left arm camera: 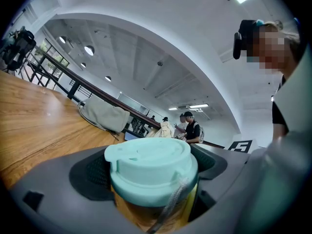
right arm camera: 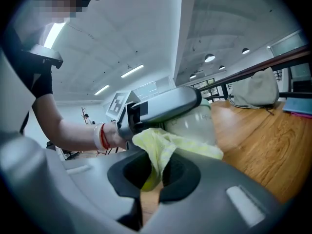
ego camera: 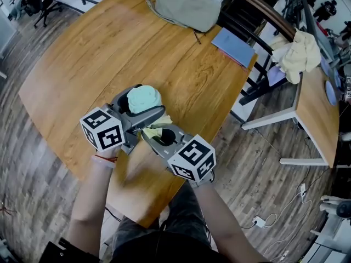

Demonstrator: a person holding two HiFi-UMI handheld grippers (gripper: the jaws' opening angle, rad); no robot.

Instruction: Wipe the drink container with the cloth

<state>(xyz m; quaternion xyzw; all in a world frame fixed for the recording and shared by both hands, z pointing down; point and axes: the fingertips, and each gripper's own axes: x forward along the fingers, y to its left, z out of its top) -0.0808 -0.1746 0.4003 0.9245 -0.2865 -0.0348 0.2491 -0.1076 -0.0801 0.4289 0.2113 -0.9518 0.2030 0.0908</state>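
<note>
Left tool (ego camera: 137, 107) clamps a clear, mint-lidded drink container (left arm camera: 148, 162) at centre frame. Right tool (right arm camera: 151, 172), just lower right of it, pinches a crumpled pale-yellow cloth (right arm camera: 161, 143) against its side

Open-plan office or lab loft: round wooden table (ego camera: 82, 64) on plank floor (ego camera: 33, 179), black railing (ego camera: 258, 7) at 1 o'clock, office chair (ego camera: 38, 1) at 11, second desk (ego camera: 318, 108) at 3, floor cables (ego camera: 263, 221) at 4, strip-lit white ceiling (left arm camera: 146, 43).
</note>
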